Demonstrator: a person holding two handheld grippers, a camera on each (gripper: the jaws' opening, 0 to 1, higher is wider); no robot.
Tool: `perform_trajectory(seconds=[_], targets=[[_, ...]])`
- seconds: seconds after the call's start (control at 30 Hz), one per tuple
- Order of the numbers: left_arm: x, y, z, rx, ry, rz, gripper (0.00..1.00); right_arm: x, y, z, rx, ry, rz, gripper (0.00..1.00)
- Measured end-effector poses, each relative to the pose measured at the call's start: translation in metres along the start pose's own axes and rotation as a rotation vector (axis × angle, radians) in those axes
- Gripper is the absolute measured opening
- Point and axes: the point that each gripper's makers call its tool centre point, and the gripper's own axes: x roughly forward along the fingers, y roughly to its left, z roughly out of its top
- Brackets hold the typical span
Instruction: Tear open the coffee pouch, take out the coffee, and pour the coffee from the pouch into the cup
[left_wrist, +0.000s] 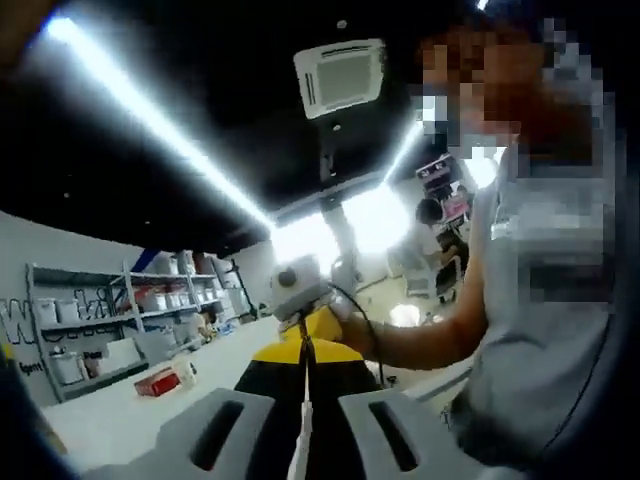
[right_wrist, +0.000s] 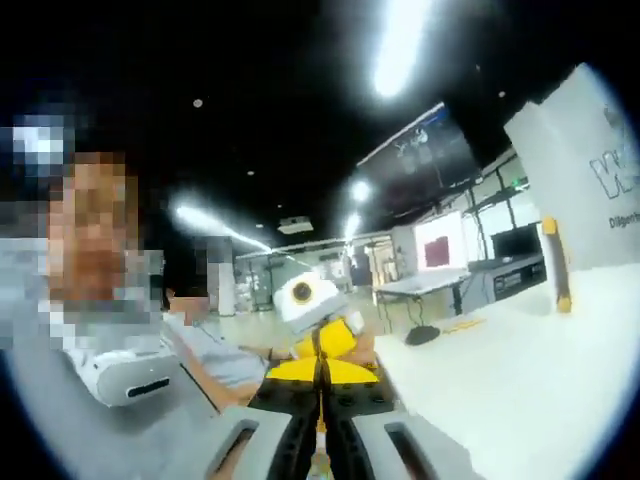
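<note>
Left gripper view is tilted upward toward the ceiling, and the left gripper (left_wrist: 302, 440) is seen with its two grey jaws drawn almost together on a thin pale strip, taken to be the edge of the coffee pouch (left_wrist: 300, 455). Facing it across that strip, the right gripper (left_wrist: 305, 345) is seen end-on, black and yellow, held by the person's hand (left_wrist: 352, 325).

In the right gripper view the same arrangement is met from the other side. The right gripper (right_wrist: 320, 425) is closed to a narrow slit, and a sliver of the coffee pouch (right_wrist: 320, 450) is pinched between its jaws. The left gripper (right_wrist: 318, 365) is seen opposite, nose to nose with it. A white table (right_wrist: 510, 370) is spread out to the right, and a table edge (left_wrist: 120, 420) with a small red box (left_wrist: 157, 381) is seen in the left gripper view.

The pouch is judged to be held in the air between the two grippers, well above the table. Whether the tear has been started cannot be told, since so little of the pouch is shown. The tearing stage is therefore judged to be in hand. Taking out the coffee and pouring it are judged still to be done.
</note>
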Motion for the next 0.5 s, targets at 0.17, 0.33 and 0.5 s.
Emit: perform_trajectory(seconds=[0.17,0.33,0.5], targets=[[0.0,-0.006,0.01,0.174,0.015,0.036,0.02,0.003,0.007,0.004,0.152,-0.044,0.113,0.01],[0.001,-0.025,0.023,0.438,-0.002,0.046,0.02,0.007,0.026,0.004,0.255,-0.094,0.239,0.01],[0.005,-0.03,0.034,0.542,0.029,0.074,0.02,0.014,0.039,0.004,0.35,-0.158,0.333,0.01]])
